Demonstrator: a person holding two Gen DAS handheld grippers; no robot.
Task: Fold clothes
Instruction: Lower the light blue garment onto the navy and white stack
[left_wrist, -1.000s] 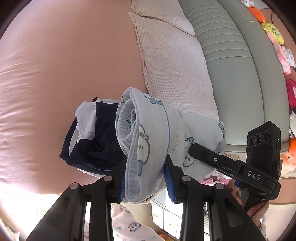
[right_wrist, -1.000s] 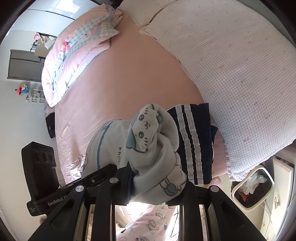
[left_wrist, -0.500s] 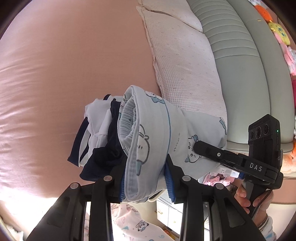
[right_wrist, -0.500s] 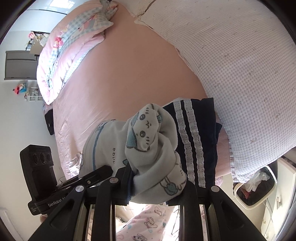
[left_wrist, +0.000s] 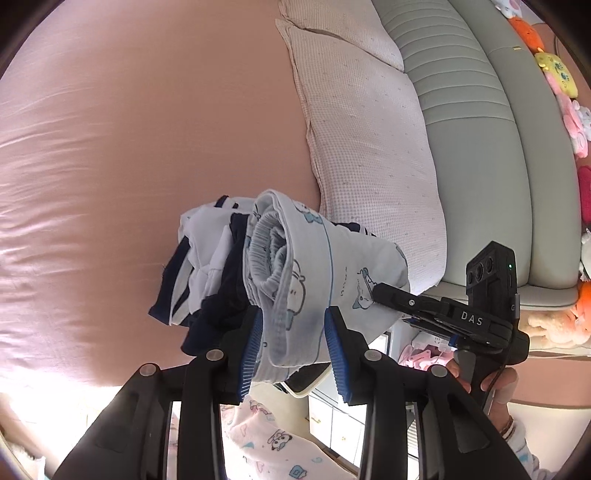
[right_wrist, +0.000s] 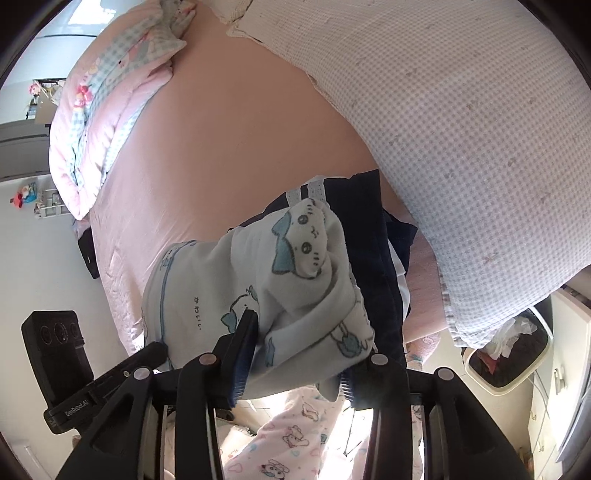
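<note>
Bundled clothes (left_wrist: 295, 273) moved nearer the pillow (left_wrist: 369, 155) (both grips unchanged).

Folded pale-blue cartoon-print garment (left_wrist: 314, 280) bundled against navy white-striped garment (right_wrist: 373, 258), apparently raised above pink bed.

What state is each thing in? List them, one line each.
Cartoon-print garment: folded, held off the bed at both ends.
Navy garment: folded, bunched against the print one.
Left gripper: shut on the print garment.
Right gripper: shut on the print garment.
Bed sheet: spread, lightly wrinkled.
Pillow: lying flat at the head.
Quilt: bunched up at the far side.
</note>
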